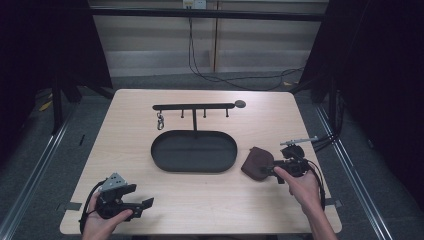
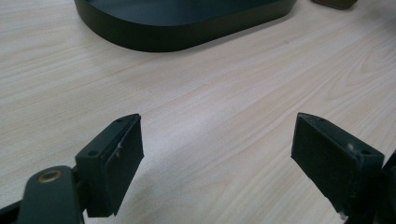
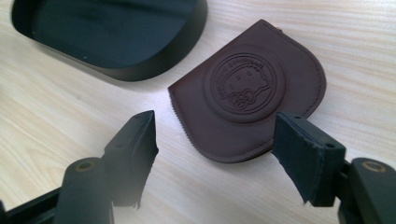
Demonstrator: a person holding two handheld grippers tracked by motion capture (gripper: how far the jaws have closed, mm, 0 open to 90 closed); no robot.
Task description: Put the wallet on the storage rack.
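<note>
The table [image 1: 125, 150] under my hands was pale wood-grain laminate with rounded corners, standing on grey floor with dark curtains at either side and a light panelled wall behind, black cables trailing down it. At the table's middle lay a matte black oval tray [image 1: 194, 151] with a low smooth wall, and behind it stood a thin black rack [image 1: 194, 106] with short pegs, a small metal clasp [image 1: 160, 120] hanging at its left end.

The brown leather pouch [image 3: 247, 93] lay flat on the table just right of the tray, apart from it. It was rounded on one side, stitched along the edge, with a round emblem pressed into its face.

My right gripper [image 3: 215, 154] hovered at the pouch's near edge, its jaws wide apart and pressing on nothing; the pads were black with a ribbed, slightly worn surface. My left gripper [image 2: 217, 158] stood wide too, over bare wood near the table's front left, the tray's wall ahead of it.
</note>
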